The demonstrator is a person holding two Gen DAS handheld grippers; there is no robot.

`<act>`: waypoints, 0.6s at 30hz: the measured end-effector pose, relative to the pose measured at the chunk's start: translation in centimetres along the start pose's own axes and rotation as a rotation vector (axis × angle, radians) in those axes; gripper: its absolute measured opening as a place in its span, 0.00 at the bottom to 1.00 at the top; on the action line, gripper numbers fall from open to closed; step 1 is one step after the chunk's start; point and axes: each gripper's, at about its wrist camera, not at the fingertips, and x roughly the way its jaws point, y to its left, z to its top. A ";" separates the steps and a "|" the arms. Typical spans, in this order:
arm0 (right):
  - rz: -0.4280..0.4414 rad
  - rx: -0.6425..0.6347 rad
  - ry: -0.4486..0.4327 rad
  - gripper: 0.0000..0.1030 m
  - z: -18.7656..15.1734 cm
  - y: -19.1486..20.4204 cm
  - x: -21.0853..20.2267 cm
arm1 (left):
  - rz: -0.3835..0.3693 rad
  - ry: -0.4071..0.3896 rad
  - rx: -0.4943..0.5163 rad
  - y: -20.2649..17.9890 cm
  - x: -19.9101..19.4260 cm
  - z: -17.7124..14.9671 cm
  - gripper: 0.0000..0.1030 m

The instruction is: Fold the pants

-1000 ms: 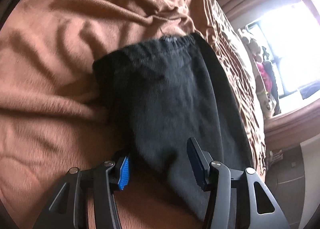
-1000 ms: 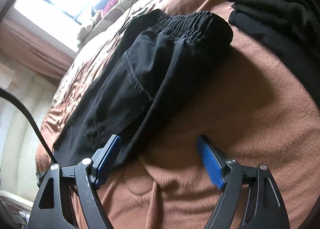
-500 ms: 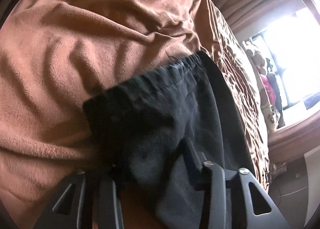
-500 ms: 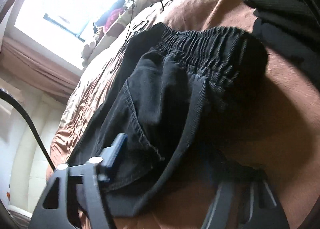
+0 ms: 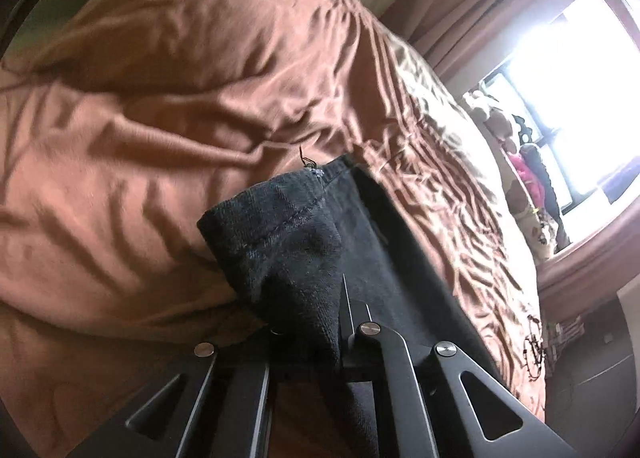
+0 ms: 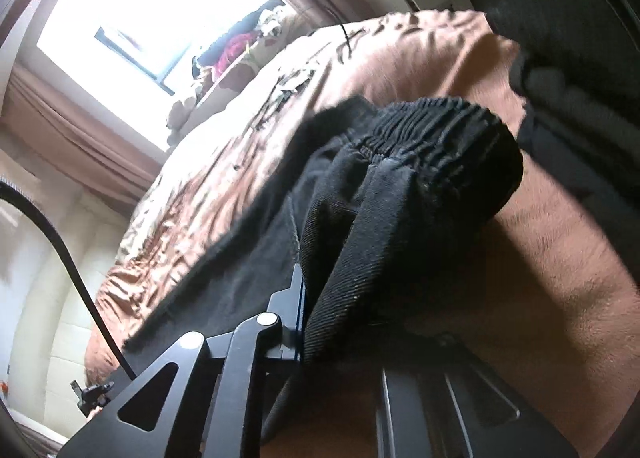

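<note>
Both tools have clamped the black pants (image 5: pixel 296 242); only the right view shows, blurrily, its elastic waistband (image 6: pixel 436 129).

No readable text, label or number anywhere (dark mark on brown blanket (image 5: pixel 534 350) too blurred).

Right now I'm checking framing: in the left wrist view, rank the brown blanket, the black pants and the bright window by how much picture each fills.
1. brown blanket, by far the most.
2. black pants, though nearness to the camera enlarges them.
3. bright window, cut off by the lens edge.
</note>
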 end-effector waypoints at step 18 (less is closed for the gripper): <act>0.037 -0.042 0.033 0.05 -1.3 0.6 -7.9 | 0.043 -0.040 0.064 1.9 -11.8 -0.9 0.06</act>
